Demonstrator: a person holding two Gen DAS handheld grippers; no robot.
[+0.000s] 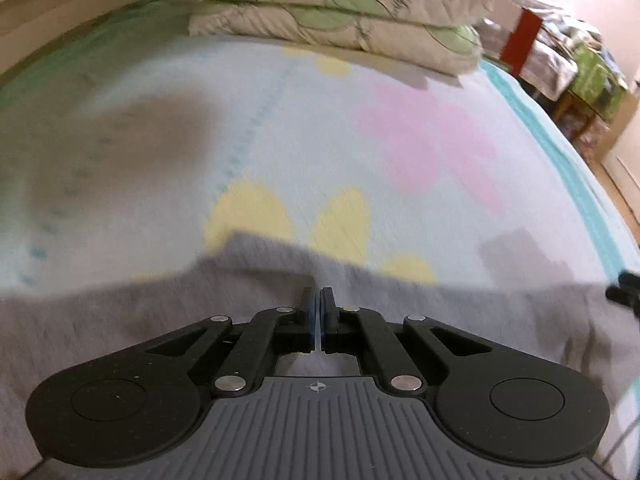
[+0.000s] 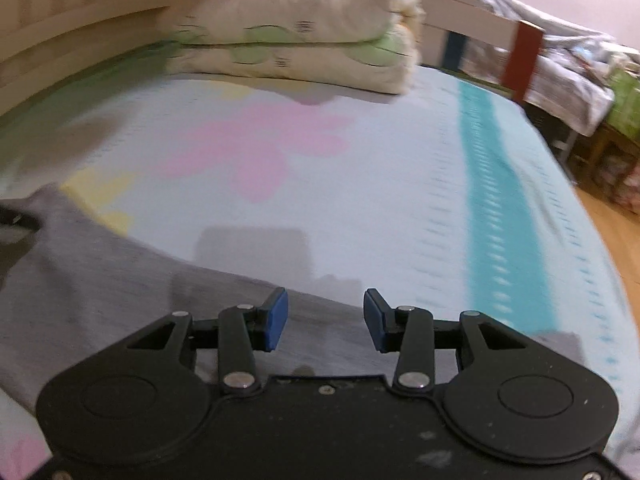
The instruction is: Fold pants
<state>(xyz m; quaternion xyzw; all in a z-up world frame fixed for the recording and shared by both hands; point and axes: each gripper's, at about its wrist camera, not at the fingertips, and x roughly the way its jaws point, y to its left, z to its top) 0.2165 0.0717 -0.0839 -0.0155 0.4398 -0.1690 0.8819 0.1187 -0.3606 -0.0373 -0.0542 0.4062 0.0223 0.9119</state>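
On the bed sheet [image 1: 160,120], gray pants [image 1: 120,320] lie spread across the near edge, from 9 to 3 o'clock in our left view. Left gripper [image 1: 319,300] has its 2 fingers pressed together over the far hem; we can't tell if cloth is pinched between them. Right gripper [image 2: 325,320] hovers over the same pants with fingers apart, likely ready to pinch the hem so both ends lift evenly. Stacked pillows [image 2: 296,40] sit at 12 o'clock, well apart from the fold area.
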